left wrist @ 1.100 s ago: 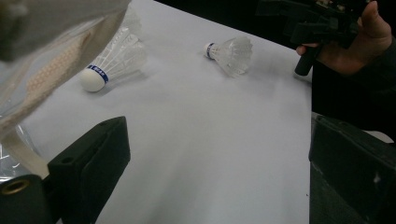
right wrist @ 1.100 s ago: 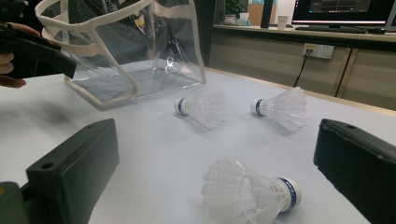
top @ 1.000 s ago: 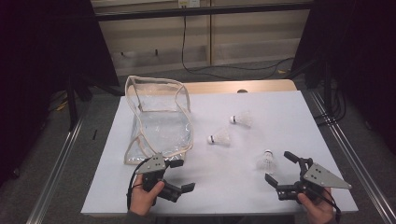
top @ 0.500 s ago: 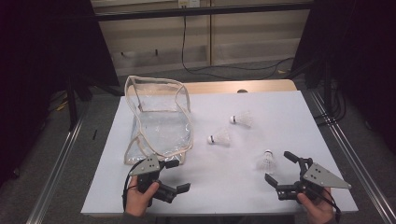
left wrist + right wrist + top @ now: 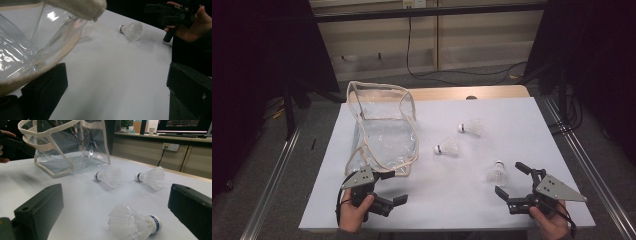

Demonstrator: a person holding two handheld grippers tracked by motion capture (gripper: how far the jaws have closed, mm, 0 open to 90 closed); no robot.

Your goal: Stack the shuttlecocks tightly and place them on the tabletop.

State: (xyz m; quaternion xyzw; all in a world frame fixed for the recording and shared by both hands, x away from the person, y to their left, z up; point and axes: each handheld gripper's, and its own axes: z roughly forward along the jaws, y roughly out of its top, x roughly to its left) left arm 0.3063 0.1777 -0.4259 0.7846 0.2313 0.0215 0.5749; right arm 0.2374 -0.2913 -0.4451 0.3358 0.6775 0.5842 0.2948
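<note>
The left hand-held gripper (image 5: 386, 189) sits at the near left of the tabletop (image 5: 452, 195), its jaws spread wide with nothing between them. One jaw lies right by the near, cloth-trimmed edge of the clear plastic bag (image 5: 384, 131); in the left gripper view that trim passes just over the jaw, though whether the two touch is hard to tell there. The left hand (image 5: 354, 212) grips the handle from the near edge of the tabletop.

The right hand-held gripper (image 5: 512, 180) is at the near right, held by the right hand (image 5: 551, 223), and its jaws are likewise wide apart and hold nothing. A shuttlecock (image 5: 498, 172) lies on the tabletop just ahead of those jaws, near the gap between them but not clasped. In the right gripper view it lies on its side, with its white skirt toward the left jaw and its blue-banded cork toward the right jaw.

Farther out, two more shuttlecocks lie on their sides toward the middle of the tabletop: the middle shuttlecock (image 5: 447, 147) just beside the bag's right side, and the far shuttlecock (image 5: 470, 127) beyond it to the right. The three are well apart from one another.

The bag stands open on the left half of the tabletop, its rim trimmed in pale cloth, its walls crumpled and glinting.
</note>
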